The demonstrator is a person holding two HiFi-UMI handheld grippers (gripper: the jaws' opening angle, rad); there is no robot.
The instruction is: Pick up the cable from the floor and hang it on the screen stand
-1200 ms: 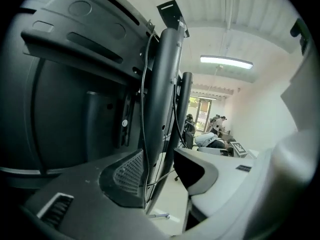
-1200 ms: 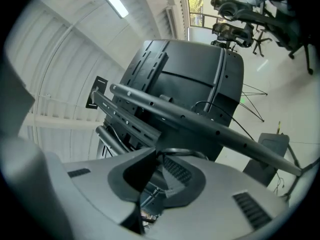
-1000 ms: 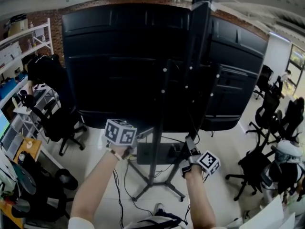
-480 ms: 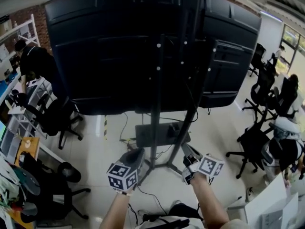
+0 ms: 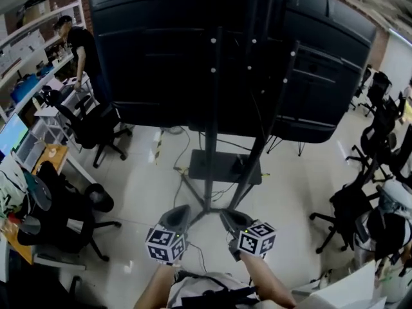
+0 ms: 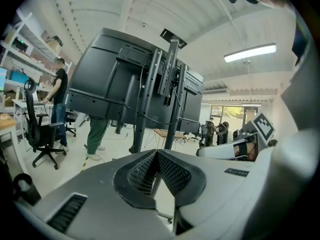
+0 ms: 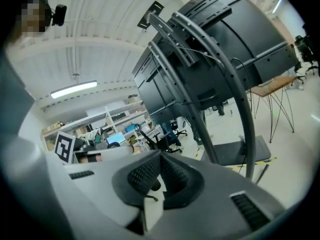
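The black screen stand (image 5: 212,108) carries two large dark screens, and its base plate (image 5: 222,166) rests on the pale floor. Thin dark cables (image 5: 217,193) trail on the floor by the stand's legs. My left gripper (image 5: 175,219) and right gripper (image 5: 229,220) hover side by side in front of the legs, low in the head view. Both are shut with nothing between the pads. In the left gripper view the left gripper (image 6: 156,155) is pressed together, with the stand (image 6: 170,84) ahead. The right gripper (image 7: 160,160) is likewise together, with the stand (image 7: 200,84) ahead.
Office chairs (image 5: 96,127) stand at the left and several more chairs (image 5: 360,205) at the right. A person in black (image 5: 80,47) stands by shelves at far left. Desks with clutter (image 5: 26,192) line the left edge. Another person in green trousers (image 6: 97,129) stands beyond the stand.
Both grippers have come down and back from the stand's post, and now sit close together low in the head view. The view has tilted further toward the floor.
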